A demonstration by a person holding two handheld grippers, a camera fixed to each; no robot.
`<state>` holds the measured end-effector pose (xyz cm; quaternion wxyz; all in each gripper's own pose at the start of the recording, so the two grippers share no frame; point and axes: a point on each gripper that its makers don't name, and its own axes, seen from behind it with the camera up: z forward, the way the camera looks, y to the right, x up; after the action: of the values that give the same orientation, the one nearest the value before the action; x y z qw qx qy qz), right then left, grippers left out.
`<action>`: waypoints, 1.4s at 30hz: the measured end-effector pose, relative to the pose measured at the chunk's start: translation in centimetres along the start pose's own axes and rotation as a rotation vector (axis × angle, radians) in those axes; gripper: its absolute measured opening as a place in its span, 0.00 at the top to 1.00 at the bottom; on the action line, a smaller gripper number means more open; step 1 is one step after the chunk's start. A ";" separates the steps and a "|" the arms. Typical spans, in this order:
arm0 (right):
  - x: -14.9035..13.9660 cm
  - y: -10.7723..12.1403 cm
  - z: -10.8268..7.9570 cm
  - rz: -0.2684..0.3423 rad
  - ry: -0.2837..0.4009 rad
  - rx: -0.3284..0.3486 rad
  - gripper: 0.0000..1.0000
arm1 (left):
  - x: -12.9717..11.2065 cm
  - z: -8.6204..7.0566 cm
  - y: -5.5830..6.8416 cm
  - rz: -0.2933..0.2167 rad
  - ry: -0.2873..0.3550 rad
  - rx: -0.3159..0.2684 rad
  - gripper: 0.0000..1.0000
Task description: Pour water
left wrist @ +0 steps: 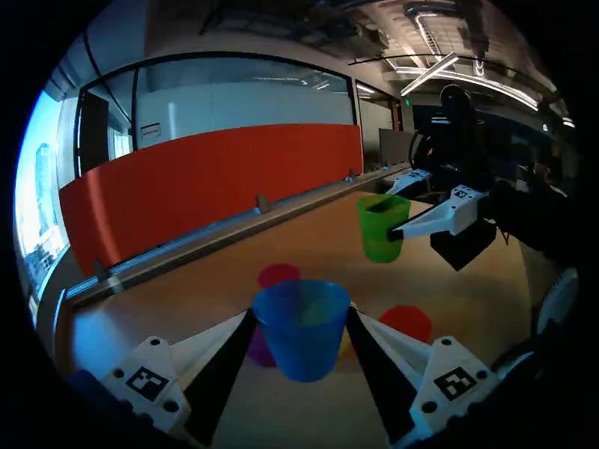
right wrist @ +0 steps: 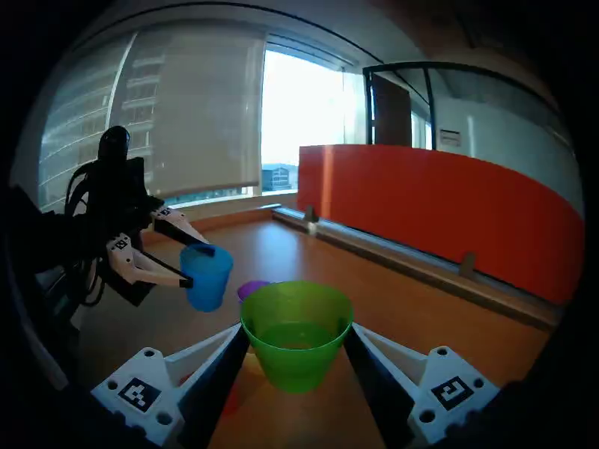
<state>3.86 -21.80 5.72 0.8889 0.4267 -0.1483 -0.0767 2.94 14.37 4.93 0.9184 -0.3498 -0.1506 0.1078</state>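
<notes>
Cups: blue cup (left wrist: 302, 337), green cup (right wrist: 296, 355), both upright, held above wooden table (left wrist: 299, 232).
Left gripper (left wrist: 301, 318): both fingers clamp blue cup.
Right gripper (right wrist: 296, 333): both fingers clamp green cup.

Each hand-held gripper (left wrist: 302, 320) has white fingers (left wrist: 196, 344) with black inner pads (left wrist: 224, 370), a square black-and-white marker (left wrist: 146, 382) and dark screws (left wrist: 155, 342)

Window (right wrist: 299, 120) glare, dim room, possibly murky edges

Left tool (left wrist: 302, 316), right tool (right wrist: 296, 331), both clenched.
</notes>
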 end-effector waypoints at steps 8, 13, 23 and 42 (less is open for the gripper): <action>-2.2 0.2 0.4 -0.006 -0.062 -0.003 0.11 | -3.5 0.6 0.9 0.020 -0.087 -0.015 0.13; -3.6 0.2 0.8 0.003 -0.107 -0.001 0.10 | -5.5 0.9 1.3 0.032 -0.145 -0.026 0.13; -5.8 0.6 1.4 0.008 -0.193 -0.007 0.09 | -7.9 1.3 1.5 0.040 -0.253 -0.061 0.13; -9.5 0.5 2.5 -0.015 -0.358 0.026 0.07 | -9.6 1.8 2.1 0.062 -0.392 -0.132 0.13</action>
<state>-5.90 -20.82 5.64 0.8420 0.4189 -0.3021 -0.1562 -6.82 14.11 2.88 0.8428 -0.3861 -0.3224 0.1917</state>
